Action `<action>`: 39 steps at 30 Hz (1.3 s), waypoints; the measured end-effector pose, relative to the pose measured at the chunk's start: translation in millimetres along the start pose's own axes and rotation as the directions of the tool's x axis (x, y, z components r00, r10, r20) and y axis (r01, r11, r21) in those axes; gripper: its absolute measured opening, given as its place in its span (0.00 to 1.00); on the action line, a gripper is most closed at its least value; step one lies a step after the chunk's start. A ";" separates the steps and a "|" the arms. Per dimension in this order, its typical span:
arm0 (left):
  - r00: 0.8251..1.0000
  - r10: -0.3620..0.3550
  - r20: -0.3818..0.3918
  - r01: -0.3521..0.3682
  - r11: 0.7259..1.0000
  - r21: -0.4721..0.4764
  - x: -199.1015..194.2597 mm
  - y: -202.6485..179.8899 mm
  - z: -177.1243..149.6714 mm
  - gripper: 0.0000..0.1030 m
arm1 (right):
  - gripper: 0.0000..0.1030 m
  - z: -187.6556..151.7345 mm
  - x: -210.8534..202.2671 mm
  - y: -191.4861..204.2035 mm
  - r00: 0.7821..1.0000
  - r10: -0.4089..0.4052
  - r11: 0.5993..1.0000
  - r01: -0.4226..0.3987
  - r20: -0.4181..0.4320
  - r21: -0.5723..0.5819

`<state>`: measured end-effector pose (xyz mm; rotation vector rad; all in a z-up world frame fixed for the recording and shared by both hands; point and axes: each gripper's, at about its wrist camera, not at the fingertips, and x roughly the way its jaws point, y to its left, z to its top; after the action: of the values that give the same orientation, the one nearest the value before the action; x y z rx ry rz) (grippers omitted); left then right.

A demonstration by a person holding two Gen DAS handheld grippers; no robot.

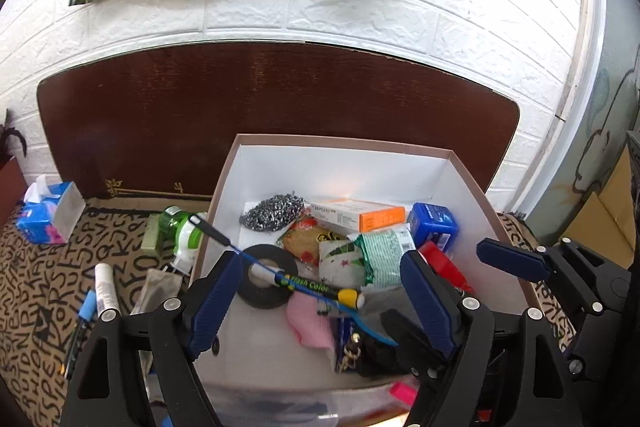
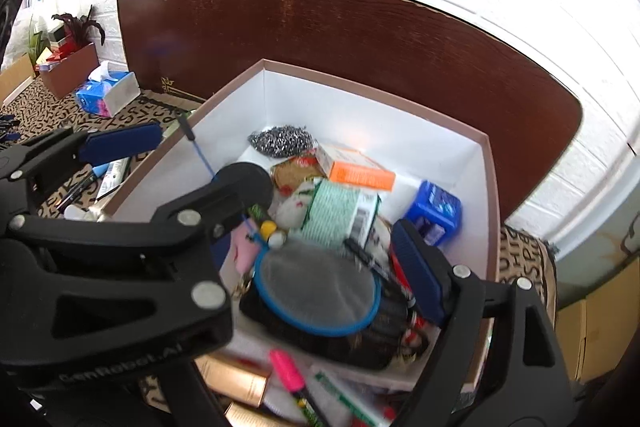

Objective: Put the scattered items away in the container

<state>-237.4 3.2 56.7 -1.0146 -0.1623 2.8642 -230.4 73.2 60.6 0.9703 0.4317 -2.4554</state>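
A white-lined cardboard box [image 1: 460,183] holds several items: black tape roll [image 1: 266,275], steel scourer [image 1: 272,213], orange carton [image 1: 360,217], blue tub [image 1: 434,225], green-patterned packet [image 1: 384,255] and a marker [image 1: 320,289]. A blue-rimmed mesh net [image 2: 316,291] with a thin blue handle [image 1: 224,241] lies across the box. My left gripper [image 1: 320,299] is open above the box, empty. My right gripper [image 2: 332,227] is open above the net; its fingers [image 1: 508,257] show in the left wrist view. A green bottle [image 1: 182,231], white tube [image 1: 106,287] and pens [image 1: 82,323] lie left of the box.
The box [image 2: 490,187] sits on a letter-patterned cloth [image 1: 36,267] against a dark wooden headboard [image 1: 260,95]. A tissue box [image 1: 48,215] stands far left. A pink highlighter [image 2: 288,371], gold boxes [image 2: 236,383] and a green-white tube [image 2: 344,399] lie near the front.
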 end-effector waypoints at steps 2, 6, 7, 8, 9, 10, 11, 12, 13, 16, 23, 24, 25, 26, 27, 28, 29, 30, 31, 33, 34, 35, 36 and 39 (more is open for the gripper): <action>1.000 0.009 0.010 -0.009 1.000 0.002 -8.9 -4.3 -5.9 0.82 | 0.81 -8.2 -10.6 -1.1 1.000 -0.004 1.000 0.004 0.003 0.028; 0.999 0.036 0.032 -0.036 0.999 -0.004 -29.3 -11.7 -20.1 0.85 | 0.81 -24.5 -30.7 -2.8 1.000 -0.017 0.997 0.016 0.001 0.081; 0.998 0.044 0.040 -0.044 0.999 0.001 -34.5 -14.4 -23.9 0.85 | 0.81 -28.4 -34.6 -2.6 1.000 -0.023 0.996 0.022 0.002 0.086; 0.997 0.056 0.049 -0.056 0.998 0.008 -39.8 -17.3 -27.9 0.85 | 0.81 -32.8 -39.3 -2.2 1.000 -0.028 0.996 0.027 0.006 0.089; 0.996 0.070 0.057 -0.071 0.997 0.014 -45.4 -20.1 -32.1 0.85 | 0.81 -37.7 -44.1 -1.9 0.999 -0.034 0.995 0.033 0.009 0.092; 0.995 0.082 0.061 -0.083 0.996 0.018 -49.7 -21.8 -35.8 0.85 | 0.82 -42.5 -48.4 -1.2 0.999 -0.041 0.995 0.040 0.012 0.095; 0.994 0.093 0.063 -0.094 0.995 0.018 -54.3 -23.6 -40.3 0.85 | 0.82 -47.1 -52.0 -0.9 0.999 -0.048 0.994 0.046 0.013 0.098; 0.993 0.097 0.065 -0.098 0.995 0.016 -59.0 -25.3 -44.5 0.85 | 0.83 -51.5 -55.4 -0.4 0.998 -0.054 0.993 0.052 0.013 0.103; 0.993 0.093 0.066 -0.094 0.996 0.009 -62.5 -26.2 -47.7 0.85 | 0.85 -56.2 -59.1 0.1 0.998 -0.057 0.993 0.055 0.013 0.107; 0.995 0.081 0.059 -0.079 0.996 -0.031 -72.3 -26.3 -61.0 0.87 | 0.92 -69.1 -70.8 0.2 0.998 -0.064 0.991 0.061 0.020 0.119; 0.991 0.120 0.059 -0.117 0.992 -0.054 -91.7 -30.3 -91.3 0.90 | 0.94 -102.3 -92.4 4.7 0.997 -0.078 0.988 0.074 0.021 0.135; 0.991 0.124 0.060 -0.121 0.992 -0.045 -94.2 -31.7 -94.8 0.90 | 0.94 -107.0 -93.9 4.9 0.997 -0.076 0.987 0.073 0.017 0.140; 0.990 0.126 0.060 -0.124 0.992 -0.038 -96.5 -33.0 -97.6 0.90 | 0.94 -112.3 -95.3 5.4 0.997 -0.074 0.987 0.071 0.013 0.145; 0.990 0.126 0.059 -0.125 0.992 -0.031 -98.9 -34.4 -100.4 0.90 | 0.94 -117.3 -96.5 6.3 0.997 -0.074 0.986 0.072 0.009 0.150; 0.990 0.126 0.058 -0.124 0.992 -0.026 -101.6 -35.8 -103.5 0.90 | 0.94 -123.0 -97.6 6.8 0.997 -0.075 0.985 0.073 0.004 0.154; 0.990 0.125 0.058 -0.124 0.992 -0.024 -103.8 -36.9 -106.1 0.90 | 0.94 -126.9 -98.6 7.8 0.997 -0.076 0.985 0.075 0.001 0.155; 0.991 0.123 0.057 -0.122 0.992 -0.023 -105.5 -37.8 -108.4 0.91 | 0.94 -131.4 -99.4 9.0 0.997 -0.080 0.985 0.079 -0.003 0.156; 0.991 0.120 0.056 -0.119 0.993 -0.023 -107.0 -38.5 -111.0 0.91 | 0.94 -135.8 -100.1 10.0 0.996 -0.086 0.984 0.086 -0.006 0.154; 0.992 0.118 0.054 -0.117 0.993 -0.022 -108.4 -39.4 -113.6 0.91 | 0.94 -138.2 -100.4 10.8 0.996 -0.092 0.984 0.092 -0.009 0.152; 0.992 0.119 0.050 -0.119 0.993 -0.016 -110.3 -41.9 -118.4 0.91 | 0.94 -144.7 -101.6 12.5 0.994 -0.104 0.983 0.105 -0.014 0.148; 0.991 0.123 0.049 -0.123 0.992 -0.012 -110.9 -43.2 -120.2 0.91 | 0.94 -146.9 -102.0 12.4 0.994 -0.107 0.983 0.108 -0.015 0.148; 0.990 0.128 0.050 -0.128 0.992 -0.009 -111.5 -44.4 -121.7 0.92 | 0.94 -149.0 -102.5 12.5 0.994 -0.107 0.983 0.108 -0.015 0.149; 0.990 0.133 0.053 -0.133 0.991 -0.007 -112.4 -45.4 -123.2 0.95 | 0.94 -151.0 -102.9 12.4 0.994 -0.105 0.983 0.106 -0.015 0.152; 0.991 0.115 0.067 -0.115 0.993 -0.013 -114.9 -46.2 -126.8 0.99 | 0.94 -155.0 -102.5 12.1 0.994 -0.108 0.981 0.110 -0.022 0.158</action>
<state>-65.8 42.8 36.2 -0.9591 -0.1266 3.0064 -71.7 162.7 22.4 1.0533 0.3038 -2.6160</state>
